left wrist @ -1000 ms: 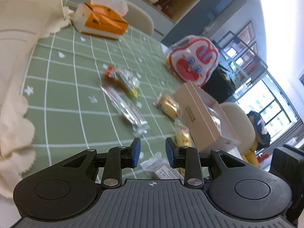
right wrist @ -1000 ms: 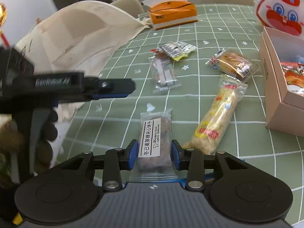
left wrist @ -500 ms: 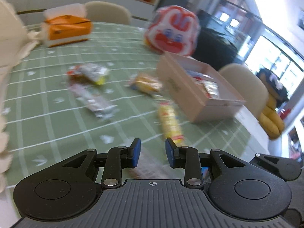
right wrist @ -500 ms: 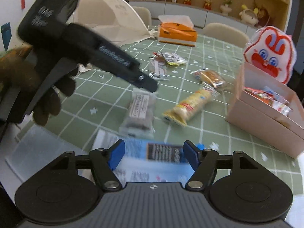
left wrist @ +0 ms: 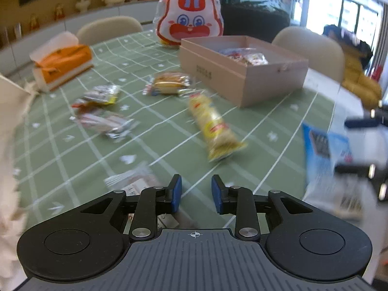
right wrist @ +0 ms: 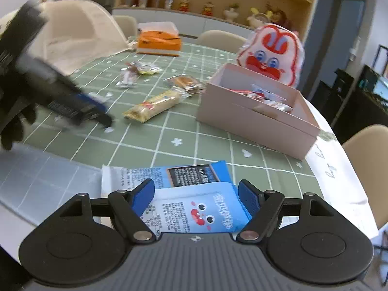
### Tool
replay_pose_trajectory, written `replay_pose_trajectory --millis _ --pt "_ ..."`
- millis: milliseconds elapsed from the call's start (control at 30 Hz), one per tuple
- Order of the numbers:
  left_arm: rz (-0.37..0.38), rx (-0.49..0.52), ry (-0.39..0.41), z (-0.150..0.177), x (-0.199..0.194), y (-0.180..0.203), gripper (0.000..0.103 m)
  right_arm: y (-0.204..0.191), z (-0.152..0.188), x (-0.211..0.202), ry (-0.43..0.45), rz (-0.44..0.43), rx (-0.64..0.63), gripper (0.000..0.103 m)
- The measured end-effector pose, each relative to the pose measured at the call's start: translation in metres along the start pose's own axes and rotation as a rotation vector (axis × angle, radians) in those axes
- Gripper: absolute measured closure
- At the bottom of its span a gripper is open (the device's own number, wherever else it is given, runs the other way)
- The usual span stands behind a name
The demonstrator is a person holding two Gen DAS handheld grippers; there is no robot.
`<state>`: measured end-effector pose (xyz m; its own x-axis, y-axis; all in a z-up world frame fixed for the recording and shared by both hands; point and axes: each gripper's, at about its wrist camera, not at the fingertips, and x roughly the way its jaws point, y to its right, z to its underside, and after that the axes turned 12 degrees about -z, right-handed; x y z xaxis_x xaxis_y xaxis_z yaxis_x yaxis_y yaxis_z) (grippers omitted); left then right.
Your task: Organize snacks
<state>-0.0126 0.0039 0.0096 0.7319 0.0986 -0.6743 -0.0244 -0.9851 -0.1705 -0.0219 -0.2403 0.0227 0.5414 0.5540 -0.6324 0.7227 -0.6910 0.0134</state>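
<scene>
My right gripper (right wrist: 196, 192) is open, its fingers either side of a blue and white snack packet (right wrist: 191, 194) at the table's near edge. My left gripper (left wrist: 196, 190) is open and empty, just above the table; a clear-wrapped snack with a white label (left wrist: 135, 184) lies under its left side. A pink box (right wrist: 257, 114) holds several snacks. A long yellow snack (left wrist: 213, 126), a wrapped bun (left wrist: 169, 83) and two silver packets (left wrist: 104, 111) lie on the green cloth. The left gripper (right wrist: 80, 108) shows blurred in the right wrist view.
An orange tissue box (right wrist: 158, 42) and a red and white rabbit bag (right wrist: 271, 55) stand at the back. A cream cloth bag (right wrist: 80, 38) sits at the left. Chairs (right wrist: 363, 162) ring the table. A grey mat (right wrist: 38, 181) lies at the near left edge.
My right gripper let go of the labelled snack, pulled back and opened wide around the blue packet. My left gripper swung right toward the box, still open.
</scene>
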Motion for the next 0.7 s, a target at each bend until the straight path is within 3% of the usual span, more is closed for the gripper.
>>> replay_pose_trajectory --millis 100,300,500,700 --pt "-0.050 -0.027 0.006 0.007 -0.010 -0.017 0.071 -0.001 -0.004 0.006 0.036 -0.016 0.023 0.027" --pt "-0.138 -0.183 0.017 0.010 -0.025 -0.050 0.072 -0.014 -0.032 0.035 0.095 -0.096 0.119 0.026" --pt "-0.238 -0.188 0.002 0.017 -0.032 -0.059 0.071 -0.016 -0.047 0.074 0.053 -0.148 0.292 0.026" --pt "-0.208 -0.195 -0.031 0.018 -0.022 -0.060 0.071 -0.028 -0.043 0.087 0.036 -0.134 0.263 0.020"
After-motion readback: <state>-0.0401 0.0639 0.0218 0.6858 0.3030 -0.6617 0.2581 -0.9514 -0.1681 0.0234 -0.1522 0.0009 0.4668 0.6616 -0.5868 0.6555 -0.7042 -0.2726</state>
